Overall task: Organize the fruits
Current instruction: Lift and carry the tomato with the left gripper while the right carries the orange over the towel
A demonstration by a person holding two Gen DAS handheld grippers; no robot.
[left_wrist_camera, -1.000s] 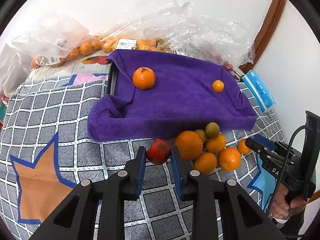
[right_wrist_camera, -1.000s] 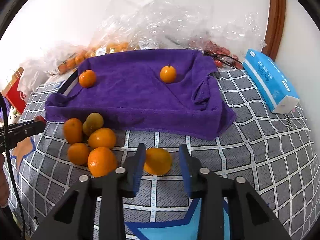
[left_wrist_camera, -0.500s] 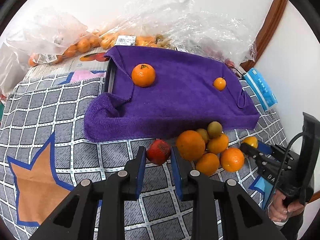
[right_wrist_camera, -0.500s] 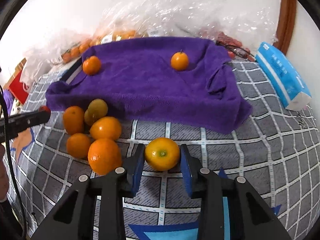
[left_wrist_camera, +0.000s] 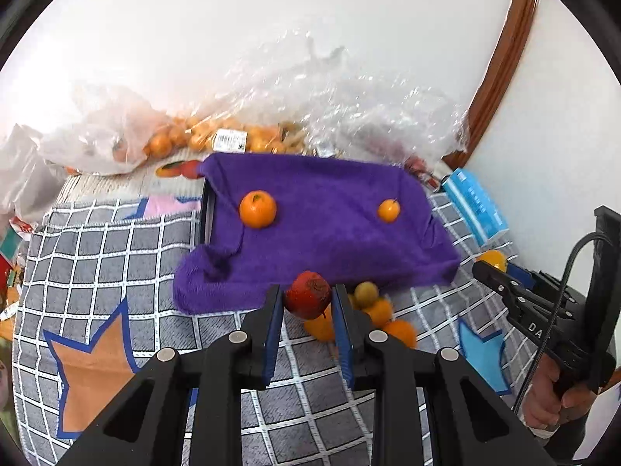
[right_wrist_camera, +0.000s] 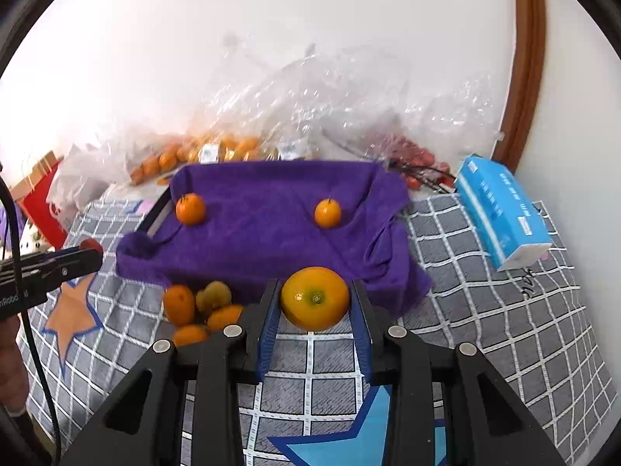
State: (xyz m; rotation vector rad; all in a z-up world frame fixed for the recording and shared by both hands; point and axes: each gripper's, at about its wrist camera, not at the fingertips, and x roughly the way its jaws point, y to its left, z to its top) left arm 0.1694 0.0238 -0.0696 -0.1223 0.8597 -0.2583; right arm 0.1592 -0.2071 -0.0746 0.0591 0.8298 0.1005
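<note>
My left gripper (left_wrist_camera: 304, 289) is shut on a dark red fruit (left_wrist_camera: 310, 303) and holds it above the checked cloth. My right gripper (right_wrist_camera: 315, 285) is shut on a yellow-orange citrus (right_wrist_camera: 315, 305), also off the cloth. A purple towel (left_wrist_camera: 330, 240) lies draped over a dark tray behind both. On it rest a large orange (left_wrist_camera: 257, 209) and a small orange (left_wrist_camera: 388, 210). A pile of several oranges and a green fruit (right_wrist_camera: 202, 306) lies at the towel's front edge, between the grippers. In the left wrist view, the right gripper's tip (left_wrist_camera: 490, 268) shows with its citrus.
Clear plastic bags of oranges (left_wrist_camera: 167, 143) and red fruit (right_wrist_camera: 415, 159) line the wall behind the towel. A blue tissue pack (right_wrist_camera: 500, 213) lies at the right. A hand (left_wrist_camera: 551, 400) grips the right tool's handle. A wooden frame (right_wrist_camera: 524, 77) runs up the right wall.
Both grippers have risen, lifting the red fruit and the citrus off the cloth. The right jaws closed on the citrus, and the pile now sits lower in both views.
</note>
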